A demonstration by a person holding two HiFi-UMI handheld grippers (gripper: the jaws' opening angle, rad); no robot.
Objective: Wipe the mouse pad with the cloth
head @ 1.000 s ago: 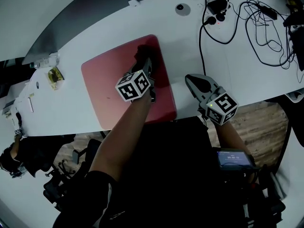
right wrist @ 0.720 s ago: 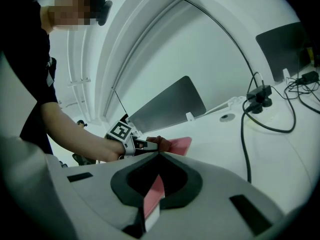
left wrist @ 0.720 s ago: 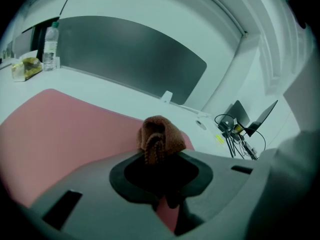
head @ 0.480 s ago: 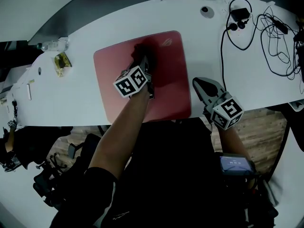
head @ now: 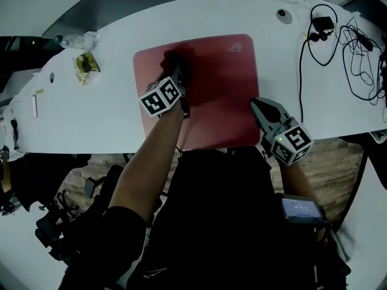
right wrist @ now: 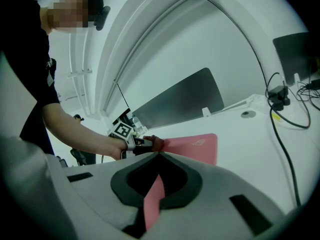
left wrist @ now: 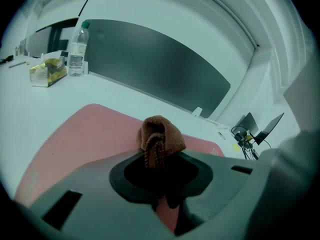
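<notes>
Pinching bunched knitted cloth (left wrist: 159, 134), left tongs (left wrist: 158, 151) meet smooth red mouse pad (left wrist: 75, 139).

**Mouse pad** (head: 221, 95) — a red rectangular mat with rounded corners and a small pale logo near its far right corner. It is lying flat on the white desk (head: 91, 119), with its near edge reaching the desk's front edge.

**Cloth** (left wrist: 159, 136) — brown, coarse-woven and bunched into a folded wad. I am pinching it between the jaws of my left gripper (left wrist: 161, 160). Its rounded end is sticking out past the tips and resting on the pad's far left part.
</notes>
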